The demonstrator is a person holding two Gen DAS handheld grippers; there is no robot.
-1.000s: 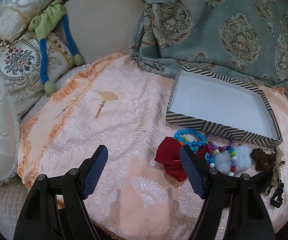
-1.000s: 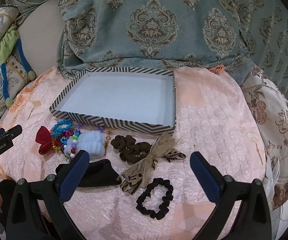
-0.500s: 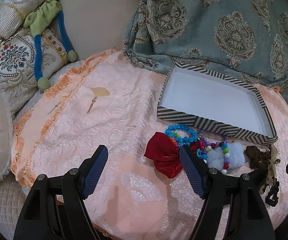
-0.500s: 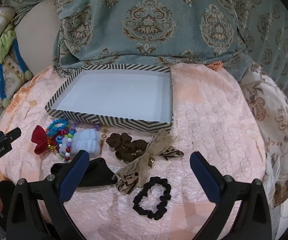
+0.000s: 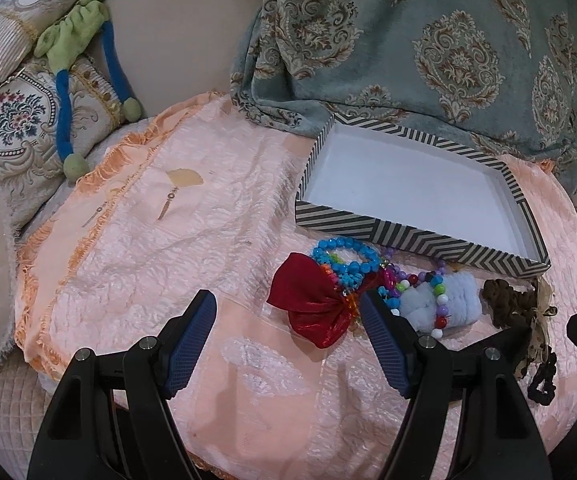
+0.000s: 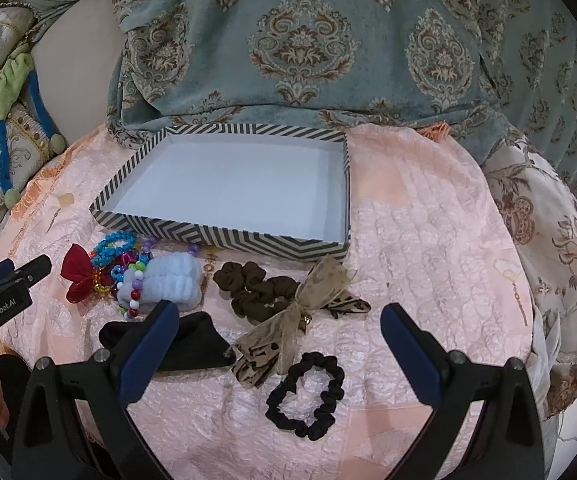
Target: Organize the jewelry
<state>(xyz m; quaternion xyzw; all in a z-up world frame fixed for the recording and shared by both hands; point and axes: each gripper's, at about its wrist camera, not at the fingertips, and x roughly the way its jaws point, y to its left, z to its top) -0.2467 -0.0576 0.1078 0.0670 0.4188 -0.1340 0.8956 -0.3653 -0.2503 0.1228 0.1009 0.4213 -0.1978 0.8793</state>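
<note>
A striped box (image 6: 176, 230) (image 5: 408, 236) with a bare white floor sits on the pink cloth. In front of it lie a red bow (image 5: 312, 300) (image 6: 78, 270), blue bead bracelets (image 5: 346, 258) (image 6: 114, 246), a multicoloured bead string (image 6: 132, 284), a pale blue fluffy band (image 5: 454, 304) (image 6: 172, 280), a brown scrunchie (image 6: 254, 288), a tan ribbon bow (image 6: 288, 328), a black scrunchie (image 6: 308, 396) and a black cloth piece (image 6: 196, 344). My left gripper (image 5: 286, 312) hangs open above the cloth, just left of the red bow. My right gripper (image 6: 278, 324) hangs open over the ribbon bow and black scrunchie.
A teal patterned blanket (image 6: 300, 40) rises right behind the box. Embroidered cushions (image 5: 16, 120) and a green and blue plush (image 5: 76, 40) lie at the left. A small gold earring (image 5: 170, 196) rests on the cloth (image 5: 148, 260) at the left, another earring (image 6: 514, 286) at the right.
In the left wrist view the jewelry and box have slid left and down, so the red bow now shows whole between the fingers. The right gripper's view has barely shifted. Both grippers stayed open.
</note>
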